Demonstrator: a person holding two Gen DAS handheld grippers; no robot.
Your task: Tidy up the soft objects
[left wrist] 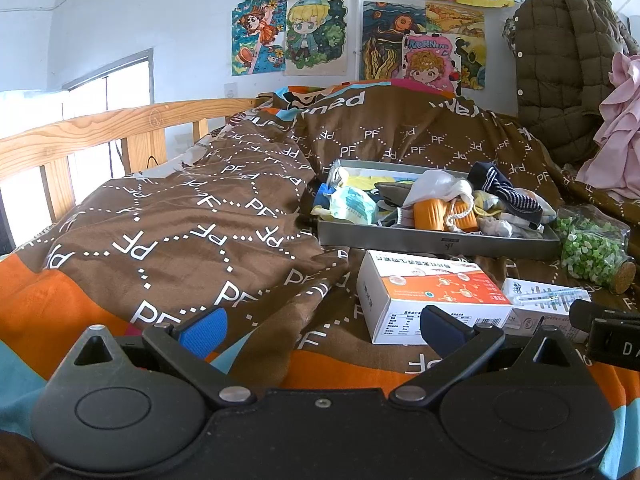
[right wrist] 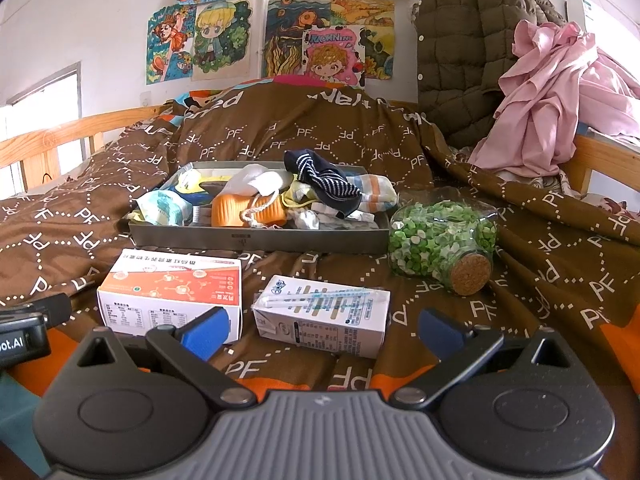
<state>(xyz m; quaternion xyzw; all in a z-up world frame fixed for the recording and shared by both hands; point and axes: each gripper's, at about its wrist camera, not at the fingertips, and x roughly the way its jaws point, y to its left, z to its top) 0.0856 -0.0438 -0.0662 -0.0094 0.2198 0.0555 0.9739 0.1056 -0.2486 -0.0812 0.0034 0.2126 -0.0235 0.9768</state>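
Note:
A grey metal tray (left wrist: 440, 242) (right wrist: 260, 240) rests on the brown quilt and holds soft things: a navy striped sock (left wrist: 506, 194) (right wrist: 324, 180), an orange pouch with a white cord (left wrist: 430, 212) (right wrist: 240, 208), a white cloth (right wrist: 256, 178) and a pale packet (left wrist: 354, 204) (right wrist: 164, 206). My left gripper (left wrist: 320, 330) hovers open over the quilt, well short of the tray, with nothing between its blue pads. My right gripper (right wrist: 324, 330) is open too, just behind a small white carton (right wrist: 324, 312).
An orange-and-white box (left wrist: 424, 296) (right wrist: 172, 288) lies in front of the tray. A corked glass jar of green bits (left wrist: 592, 248) (right wrist: 440, 240) lies on its side at the tray's right. A green jacket (right wrist: 472, 60) and pink cloth (right wrist: 556, 92) hang at back right. A wooden rail (left wrist: 80, 136) runs along the left.

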